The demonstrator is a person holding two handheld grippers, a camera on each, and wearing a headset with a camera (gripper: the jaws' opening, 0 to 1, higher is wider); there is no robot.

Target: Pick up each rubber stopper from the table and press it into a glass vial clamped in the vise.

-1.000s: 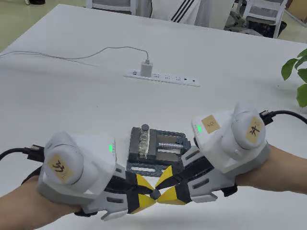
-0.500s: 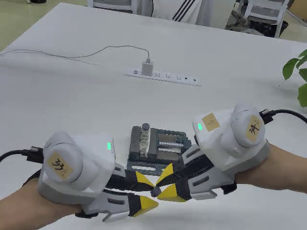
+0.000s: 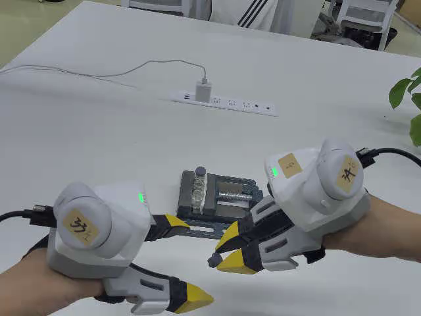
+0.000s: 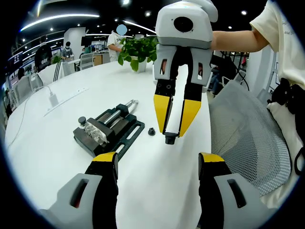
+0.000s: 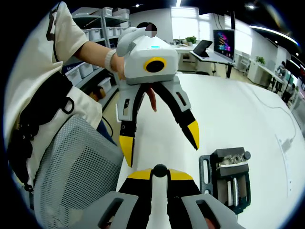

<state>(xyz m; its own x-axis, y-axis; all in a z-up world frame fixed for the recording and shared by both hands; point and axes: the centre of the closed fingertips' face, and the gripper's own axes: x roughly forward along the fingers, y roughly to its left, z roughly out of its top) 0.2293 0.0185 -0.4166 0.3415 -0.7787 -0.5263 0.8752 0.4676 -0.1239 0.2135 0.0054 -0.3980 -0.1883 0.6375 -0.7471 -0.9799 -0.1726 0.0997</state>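
Left gripper (image 3: 186,262) tagged "33" spread wide, right gripper (image 3: 222,252), label perhaps "34", pinching rubber stopper (image 3: 212,261)

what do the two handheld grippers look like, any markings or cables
The left gripper and right gripper match: rounded white shells, black tongs with yellow tips, a green light, a black cable at the rear. Tan handwritten stickers mark them, one on the left, two on the right. The person wears a cream short sleeve.
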